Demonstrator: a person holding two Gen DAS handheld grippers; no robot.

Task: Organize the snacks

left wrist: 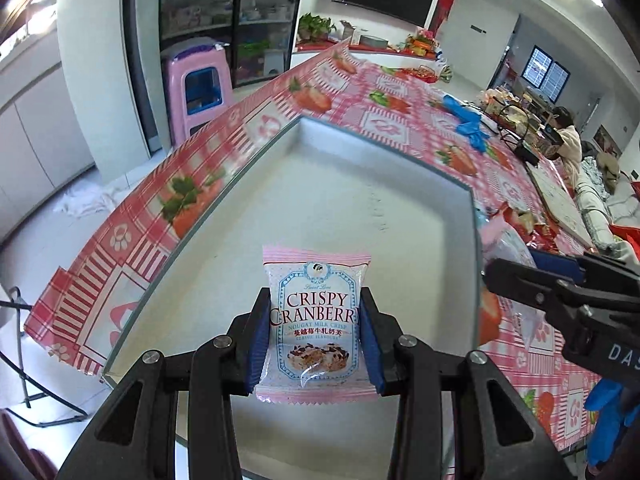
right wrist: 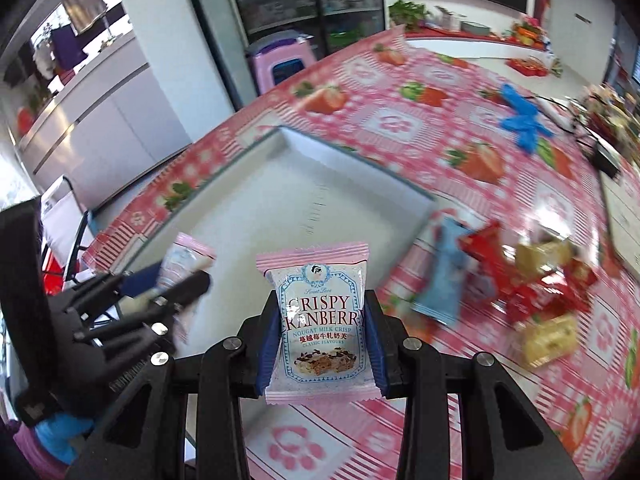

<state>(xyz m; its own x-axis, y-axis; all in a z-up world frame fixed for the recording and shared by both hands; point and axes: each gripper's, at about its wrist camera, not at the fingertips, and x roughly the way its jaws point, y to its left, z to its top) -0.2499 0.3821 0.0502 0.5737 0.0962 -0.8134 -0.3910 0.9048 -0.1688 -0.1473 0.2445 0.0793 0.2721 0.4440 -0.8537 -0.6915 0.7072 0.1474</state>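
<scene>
- The left gripper (left wrist: 316,344) has its blue pads (left wrist: 259,344) pressed against the two side edges of a Crispy Cranberry nougat packet (left wrist: 316,324), held upright and facing the camera above the white tray (left wrist: 360,184), near the tray's front edge.
- That packet looks light and soft: a thin plastic pillow wrapper with crimped ends around one small crisp bar. The film is glossy, so I judge it may slide between the pads, and the bar inside could crumble under a hard squeeze. Gripping across the middle, where the bar fills the wrapper, seems safer than pinching the empty crimped ends.
- The tray itself lies on the strawberry-print tablecloth (left wrist: 384,120), towards the table's left edge, and nothing rests in the part of it that shows.
- The right gripper (right wrist: 322,344) is likewise clamped on a second Crispy Cranberry packet (right wrist: 322,324), upright, hovering over the tablecloth just beside the tray's right front corner.
- Further right, a loose pile of snacks (right wrist: 532,292) sits on the tablecloth: a light-blue packet (right wrist: 440,280), red wrappers and yellowish ones, blurred, so brands cannot be read.
- Blue gloves (right wrist: 524,120) lie well beyond, towards the table's far right.
</scene>
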